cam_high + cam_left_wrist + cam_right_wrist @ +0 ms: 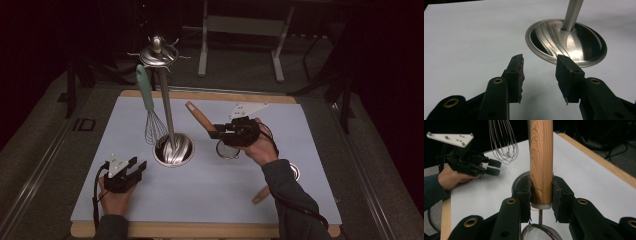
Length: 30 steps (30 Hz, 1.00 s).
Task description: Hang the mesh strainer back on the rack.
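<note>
From above, the right claw (218,131) sits just right of the worktop's (210,200) centre, closed on the wooden handle of a small mesh strainer (227,148); the handle slants up toward 11 o'clock, and the mesh bowl hangs below the claw at about 5 o'clock, over the white surface. The right gripper view settles the grip: both pads press the sides of the strainer (541,162) handle near its lower end, where a metal collar and thin wire run down to the mesh bowl at the bottom edge — detail the high view blurs. That view also shows the left claw (495,167) at 10 o'clock, with whisk (502,142) wires hanging above it. The left claw (136,169) lies low at 8 o'clock of the utensil stand (172,147), jaws apart with nothing between them; its own view confirms this, the left claw (540,75) spread over bare white worktop, the stand's (566,40) shiny dished base at 1 o'clock. Only from above is the green-handled whisk (149,107) seen hanging from the stand's top — and a second wooden handle (261,195) lying by the right forearm.
</note>
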Available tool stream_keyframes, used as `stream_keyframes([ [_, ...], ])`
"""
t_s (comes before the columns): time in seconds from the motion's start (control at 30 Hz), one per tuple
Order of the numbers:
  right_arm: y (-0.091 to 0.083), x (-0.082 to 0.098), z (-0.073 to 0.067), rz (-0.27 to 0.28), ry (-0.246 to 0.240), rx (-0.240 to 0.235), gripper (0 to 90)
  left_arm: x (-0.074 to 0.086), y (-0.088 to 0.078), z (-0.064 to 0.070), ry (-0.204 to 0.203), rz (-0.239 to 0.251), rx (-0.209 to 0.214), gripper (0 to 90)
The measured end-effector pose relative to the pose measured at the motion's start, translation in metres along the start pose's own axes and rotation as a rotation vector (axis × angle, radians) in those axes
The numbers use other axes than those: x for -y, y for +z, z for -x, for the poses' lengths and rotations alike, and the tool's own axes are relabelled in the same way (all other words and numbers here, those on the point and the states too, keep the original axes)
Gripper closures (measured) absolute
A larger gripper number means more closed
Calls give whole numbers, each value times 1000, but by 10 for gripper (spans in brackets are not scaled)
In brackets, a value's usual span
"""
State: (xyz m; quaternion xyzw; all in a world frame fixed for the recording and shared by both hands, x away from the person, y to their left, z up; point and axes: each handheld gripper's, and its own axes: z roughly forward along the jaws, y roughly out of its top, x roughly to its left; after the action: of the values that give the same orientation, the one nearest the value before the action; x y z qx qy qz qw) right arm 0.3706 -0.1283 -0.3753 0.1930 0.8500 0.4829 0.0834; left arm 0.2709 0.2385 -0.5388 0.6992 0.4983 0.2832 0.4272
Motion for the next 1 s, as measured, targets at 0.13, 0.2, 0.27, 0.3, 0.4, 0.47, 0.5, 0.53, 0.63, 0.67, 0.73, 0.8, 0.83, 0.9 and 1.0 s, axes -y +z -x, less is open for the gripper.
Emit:
stream_keyframes([
  [0.13, -4, -7, -2, 32, -9, -7, 707, 0, 0, 0, -1, 0, 0, 579],
  [0.2, -5, -10, -2, 40, -16, -8, 707, 0, 0, 0, 0, 0, -1, 579],
  [0.27, -6, -12, -3, 47, -26, -7, 707, 0, 0, 0, 1, 0, -1, 579],
  [0.3, -7, -13, -3, 49, -26, -8, 707, 0, 0, 0, 1, 0, 0, 579],
  [0.4, -8, -16, -4, 55, -37, -6, 707, 0, 0, 0, -1, 0, 1, 579],
  [0.47, -9, -18, -4, 62, -40, -7, 707, 0, 0, 0, 0, 0, 1, 579],
  [0.5, -10, -18, -3, 69, -43, -8, 707, 0, 0, 0, 0, 0, 1, 579],
  [0.53, -10, -18, -3, 69, -43, -8, 707, 0, 0, 0, 0, 0, 1, 579],
  [0.63, -13, -22, -4, 82, -44, -10, 706, 0, 0, 0, 0, 0, 0, 579],
  [0.67, -13, -23, -4, 84, -43, -11, 707, 0, 0, 0, 0, 0, 0, 579],
  [0.73, -14, -25, -4, 90, -46, -10, 707, 0, 0, 0, 0, 0, 1, 579],
  [0.8, -15, -26, -4, 94, -45, -14, 707, 0, 0, 0, 0, 0, 1, 579],
  [0.83, -15, -27, -4, 97, -48, -13, 707, 0, 0, 0, 0, 0, 0, 579],
  [0.9, -16, -28, -5, 98, -54, -13, 707, 0, 0, 0, 0, -1, 1, 579],
  [1.0, -17, -30, -6, 104, -59, -14, 707, 0, 0, 0, 0, 0, 0, 579],
])
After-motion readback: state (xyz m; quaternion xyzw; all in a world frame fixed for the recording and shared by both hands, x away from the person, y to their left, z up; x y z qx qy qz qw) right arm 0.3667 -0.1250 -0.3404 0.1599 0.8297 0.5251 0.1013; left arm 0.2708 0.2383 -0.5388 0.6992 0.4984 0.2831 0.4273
